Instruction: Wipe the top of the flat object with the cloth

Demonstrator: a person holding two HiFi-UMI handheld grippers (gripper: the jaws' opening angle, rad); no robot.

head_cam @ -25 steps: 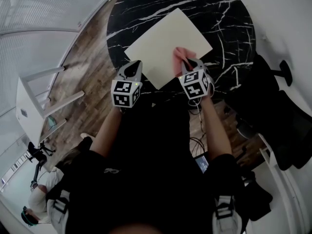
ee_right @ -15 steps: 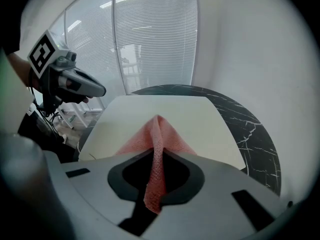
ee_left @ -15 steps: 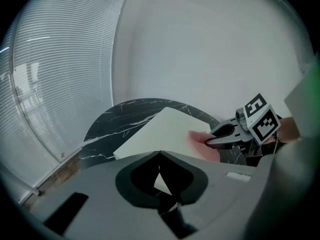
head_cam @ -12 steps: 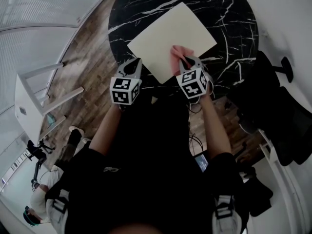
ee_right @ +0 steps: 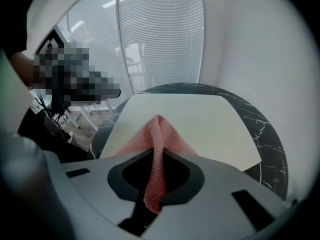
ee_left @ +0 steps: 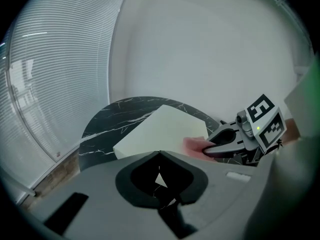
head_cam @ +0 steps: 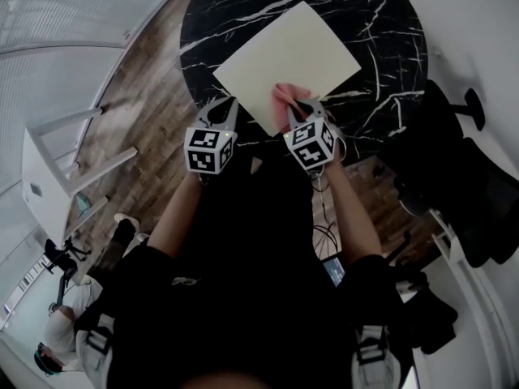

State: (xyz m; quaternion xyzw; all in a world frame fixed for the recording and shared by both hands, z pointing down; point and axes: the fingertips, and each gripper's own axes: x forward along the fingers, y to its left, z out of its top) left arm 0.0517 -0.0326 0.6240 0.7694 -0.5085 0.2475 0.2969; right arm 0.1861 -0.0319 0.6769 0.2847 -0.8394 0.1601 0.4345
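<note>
A round black marble table (head_cam: 389, 23), veined in white, is seen from above on a floor (head_cam: 138, 128) of brown wood planks. A pale cream flat object (head_cam: 288, 55), square-cornered, is laid flat on the tabletop and turned cornerwise, its nearest corner brought close to the table's near edge, with dark stone left bare around its other sides. A white frame of furniture (head_cam: 57, 168) is stood on the planks to the left, well apart from the table, and a black chair (head_cam: 454, 193) is placed just beside it on the right.
</note>
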